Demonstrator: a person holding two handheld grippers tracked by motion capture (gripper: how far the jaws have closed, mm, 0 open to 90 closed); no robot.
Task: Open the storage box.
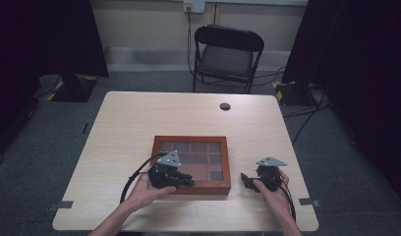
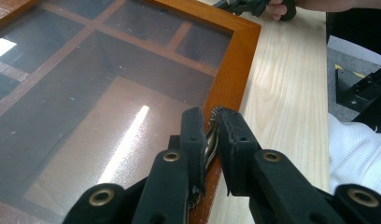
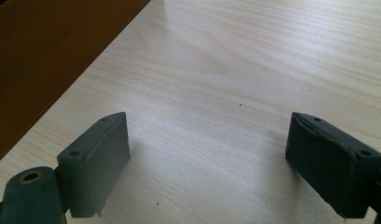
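Left gripper (image 2: 212,135) pinches what looks like the box's (image 1: 191,188) latch (image 2: 211,140) — right gripper (image 3: 207,154) wide.

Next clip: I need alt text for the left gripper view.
The left gripper is shut on a small metal clasp at the front edge of a wooden box with a glass lid, dividers showing beneath. Beyond lies the pale table, with the right gripper resting at its far end.

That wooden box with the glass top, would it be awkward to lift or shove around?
The wooden box is probably stiff and fairly heavy for its size, given its thick frame. Its glass lid looks fragile, so knocks are risky. Flat and low on the table, it would likely slide rather than tip. The left gripper pinches a small metal part at its front edge, perhaps a clasp.
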